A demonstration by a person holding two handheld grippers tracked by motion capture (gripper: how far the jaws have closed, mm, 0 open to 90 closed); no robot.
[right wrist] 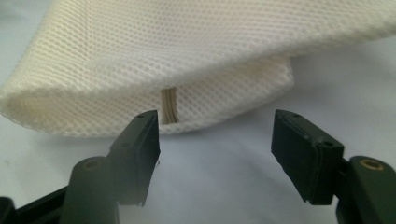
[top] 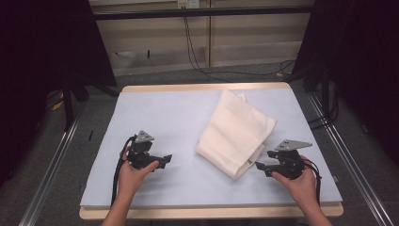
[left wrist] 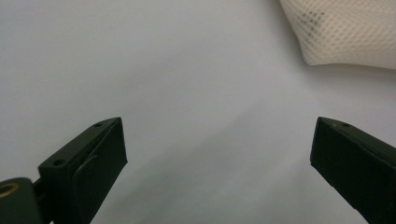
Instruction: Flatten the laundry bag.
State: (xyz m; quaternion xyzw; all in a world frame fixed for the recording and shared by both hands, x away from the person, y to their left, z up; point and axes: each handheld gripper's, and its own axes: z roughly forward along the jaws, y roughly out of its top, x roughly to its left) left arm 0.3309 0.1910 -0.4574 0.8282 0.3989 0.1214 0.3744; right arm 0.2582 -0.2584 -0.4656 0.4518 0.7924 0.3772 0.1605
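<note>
While both hands rest low over the near half of the table [top: 155, 113], a wooden-edged table covered with a pale blue-grey mat, I see the folded cream-white mesh towel [top: 236, 133] lying right of centre on the mat, set at a slant with its far corner toward the back edge. From the high view, my left tool [top: 164, 160] sits on the near left of the mat, well apart from the towel, its black jaws pointing toward the towel's side. In the left gripper view, the left tool [left wrist: 218, 154] has its jaws spread wide with nothing between them but bare mat; one rounded corner of the towel [left wrist: 345, 32] shows at the upper right, clear of both jaws. My right tool [top: 260, 166] sits at the near right, just beside the towel's near corner, jaws pointing at it. In the right gripper view, the right tool [right wrist: 215, 140] is also spread apart and grips nothing; the towel's [right wrist: 187, 56] folded layered edge lies directly ahead of the jaw tips. A small beige fabric loop tag [right wrist: 168, 106] hangs from that fold, just beyond the left-hand jaw. Whether that jaw tip touches the fabric I cannot tell.
</note>
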